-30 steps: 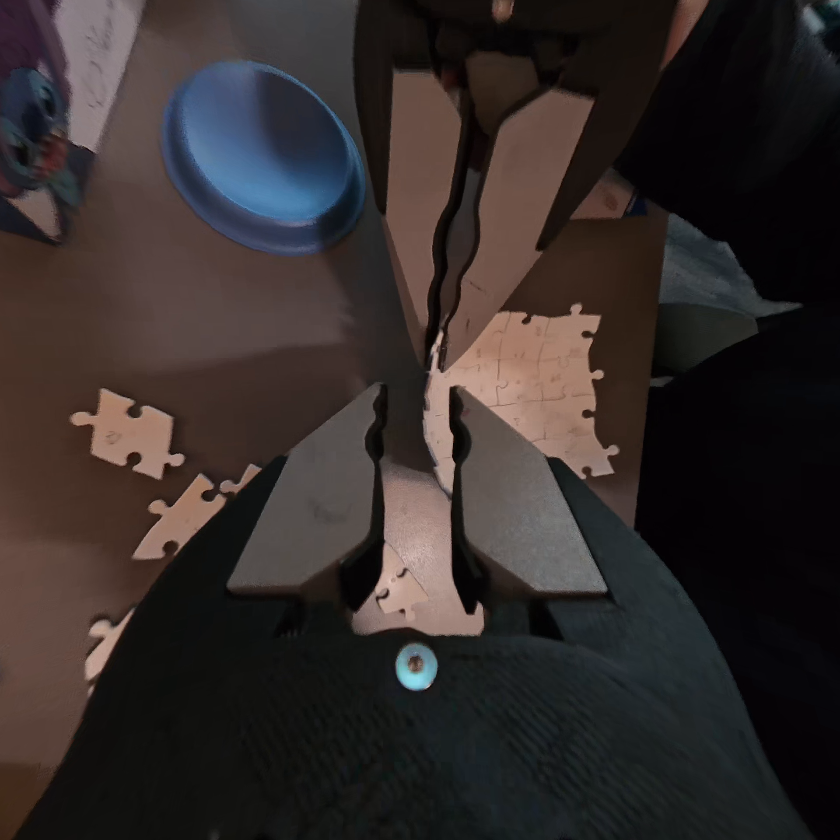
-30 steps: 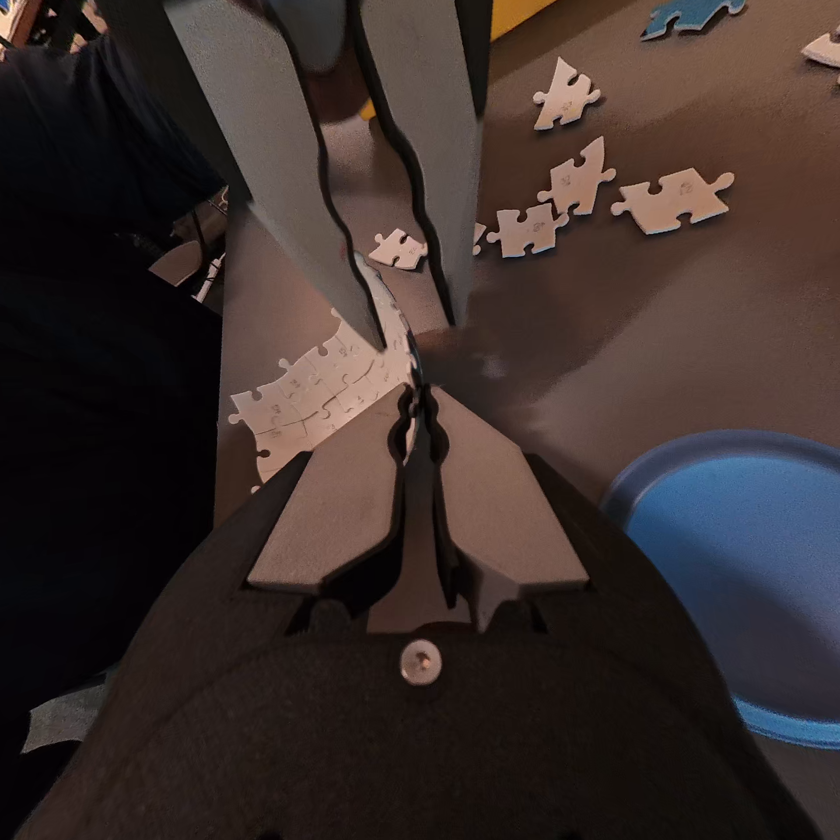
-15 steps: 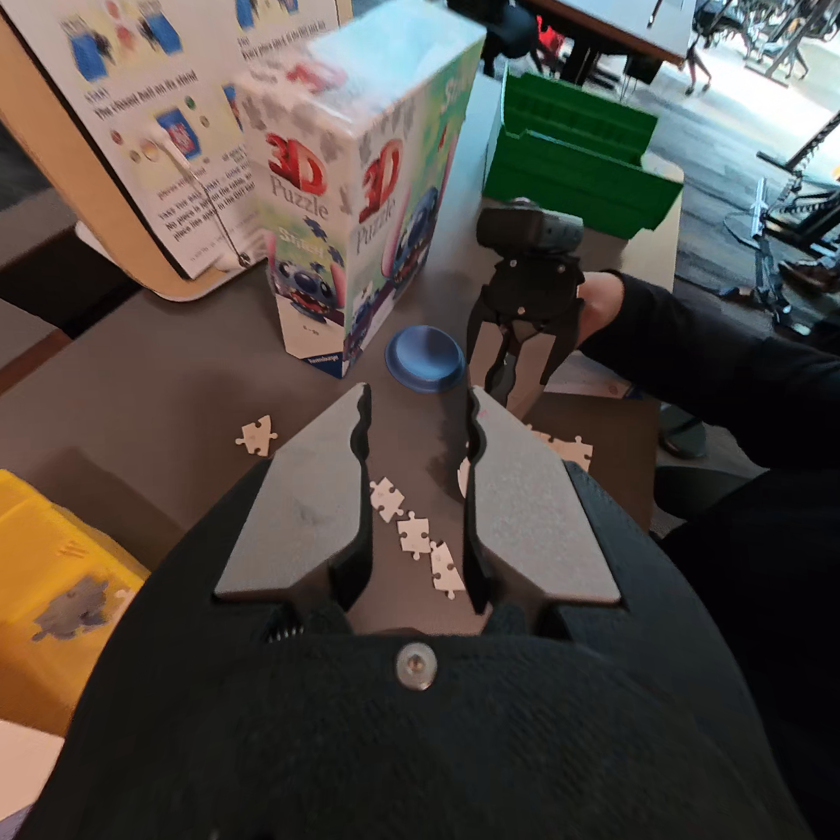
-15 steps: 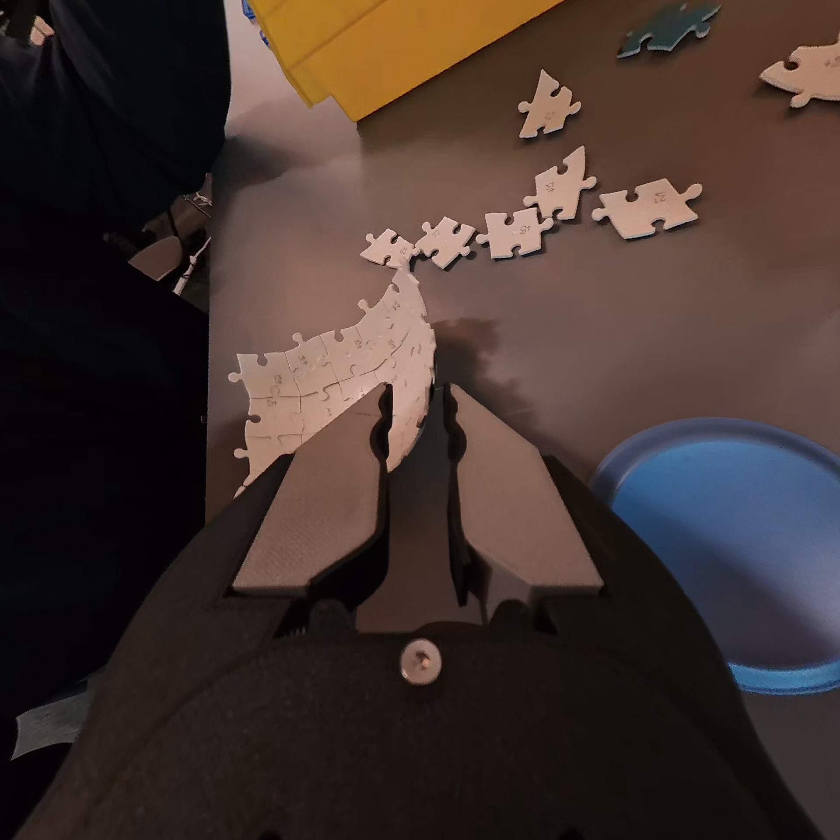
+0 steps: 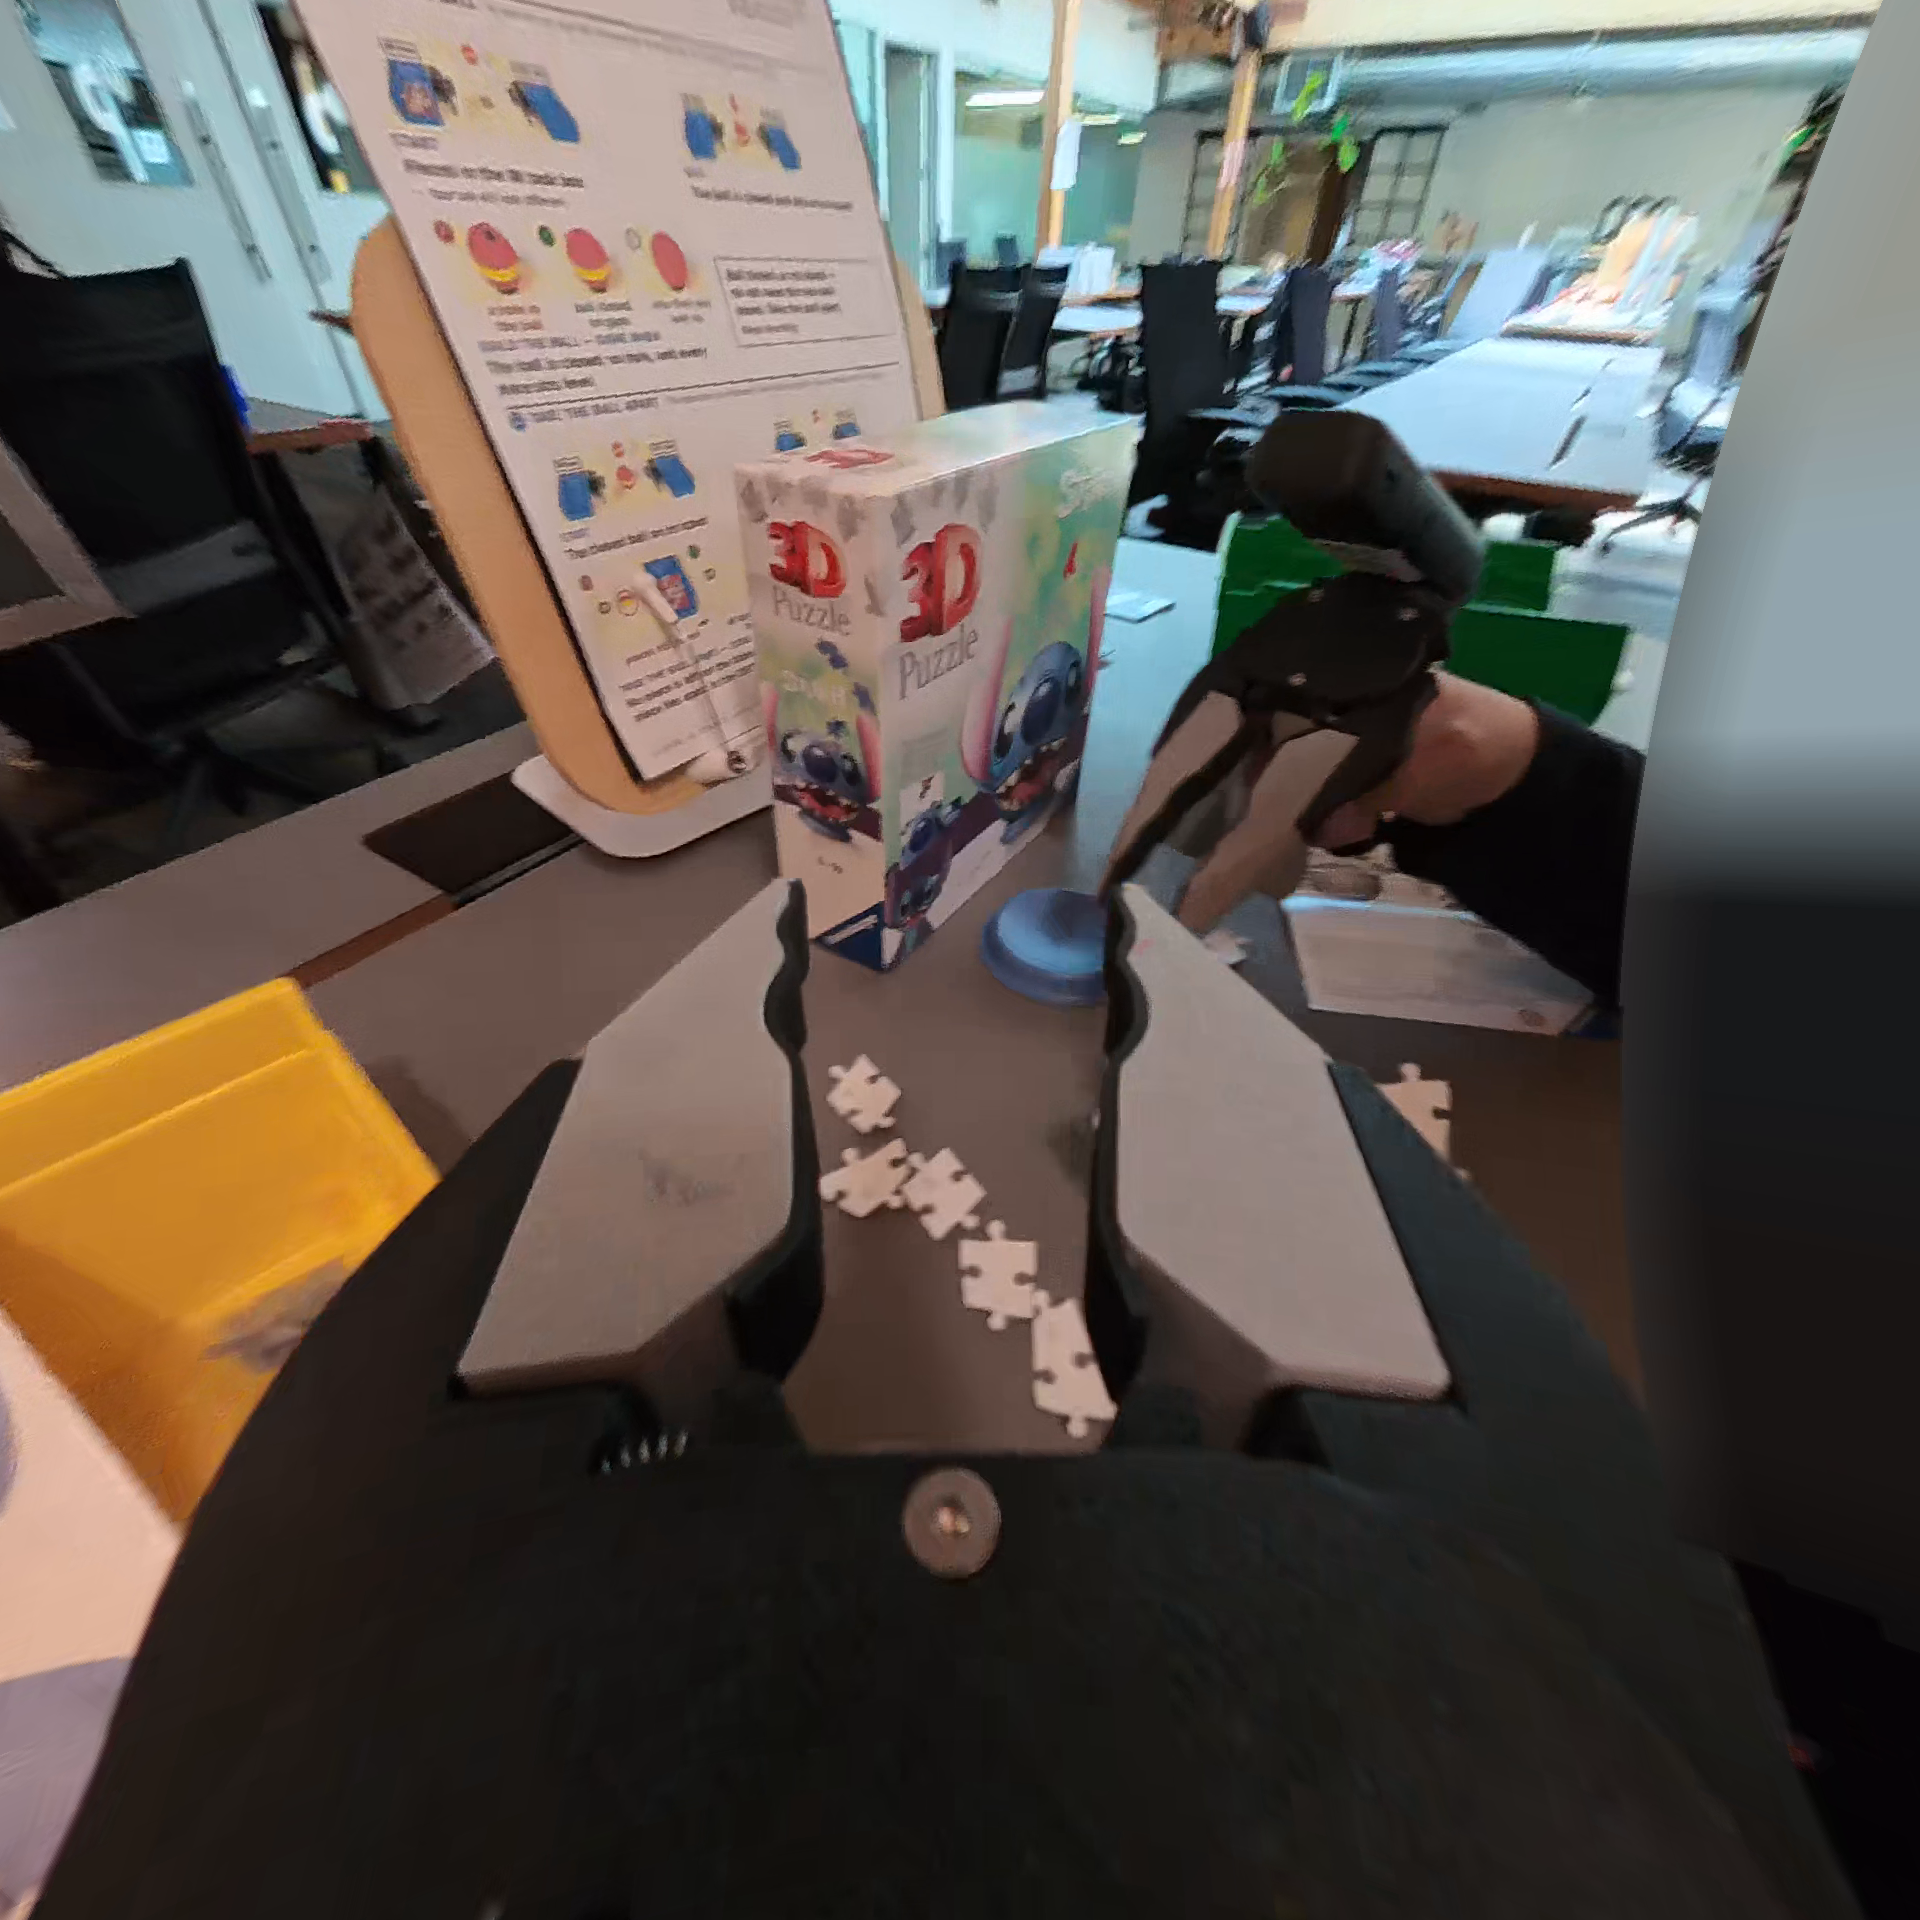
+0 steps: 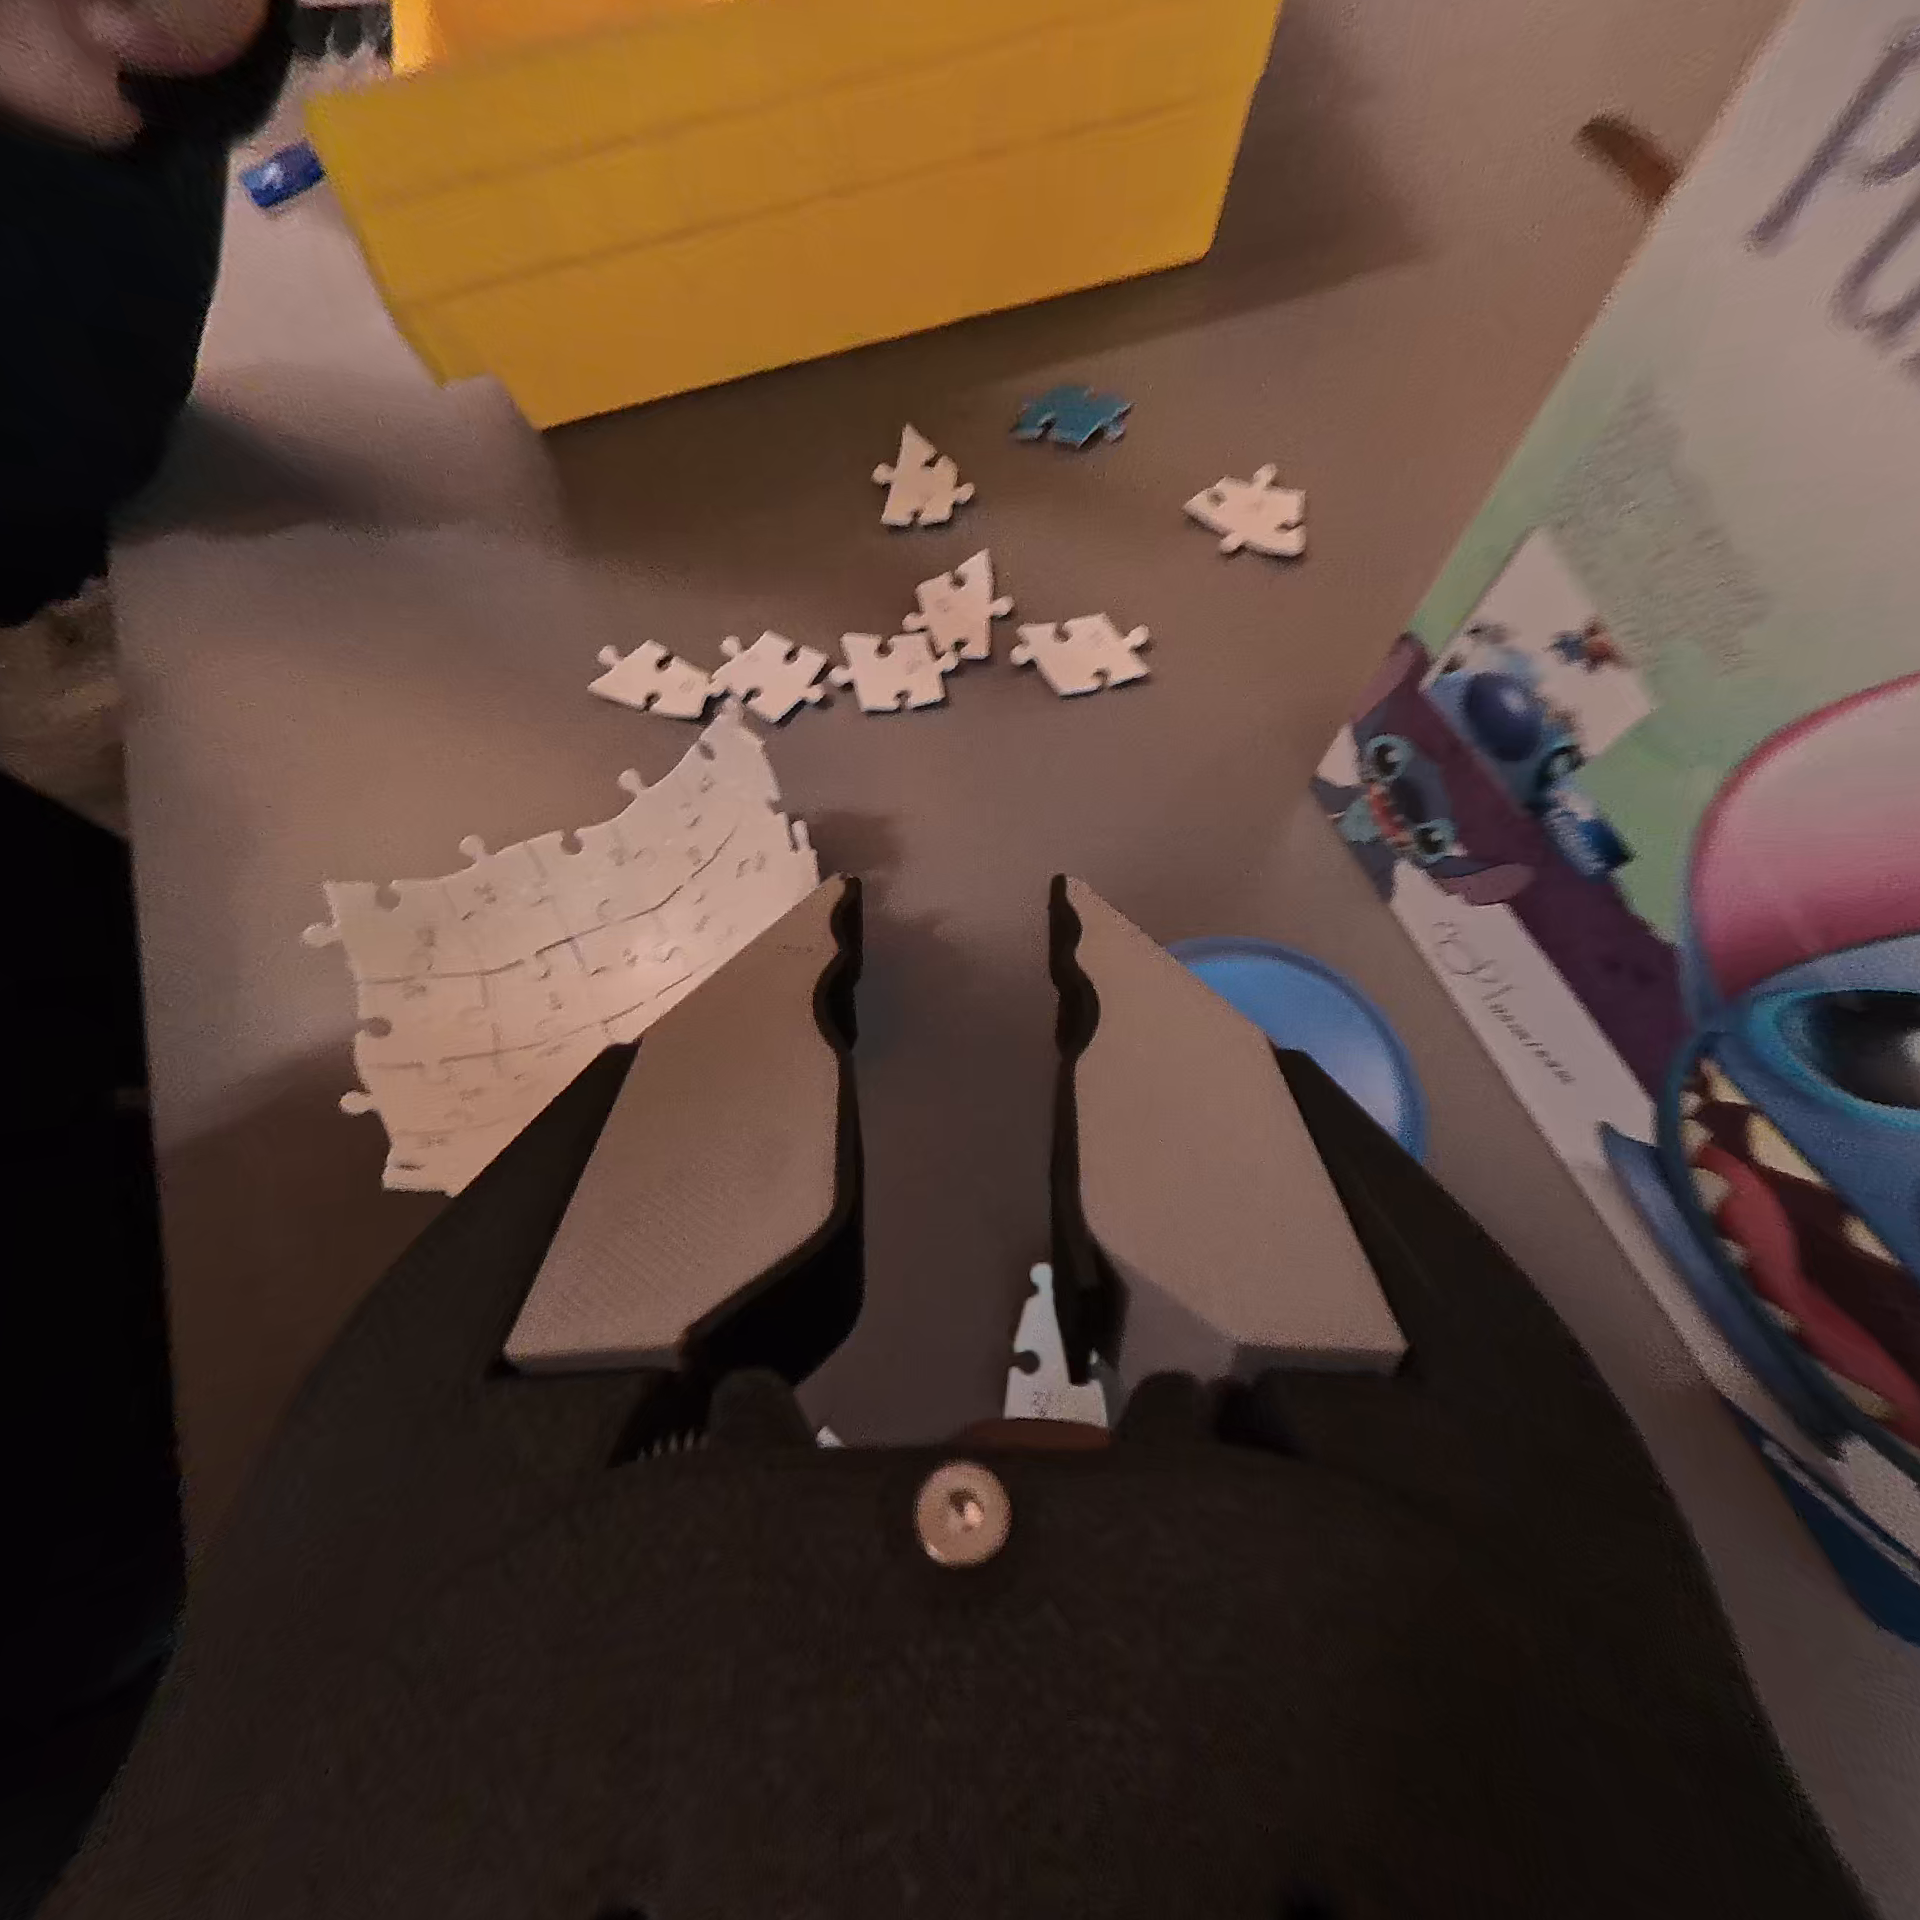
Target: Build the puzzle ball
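Grippers — left (image 5: 951, 925), right (image 6: 954, 902) — both wide, empty; take nearest piece (image 6: 652, 677) ahead-left by its edge, toward panel (image 6: 551, 966).

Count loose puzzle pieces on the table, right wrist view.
9. Five clustered pieces beyond the joined sheet; three nearer the yellow bin, including a blue one; a last piece below the open right gripper. More may be hidden under it.

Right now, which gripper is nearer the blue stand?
Right. The right gripper hovers just beside the blue stand; the left gripper is pulled back above the loose pieces.
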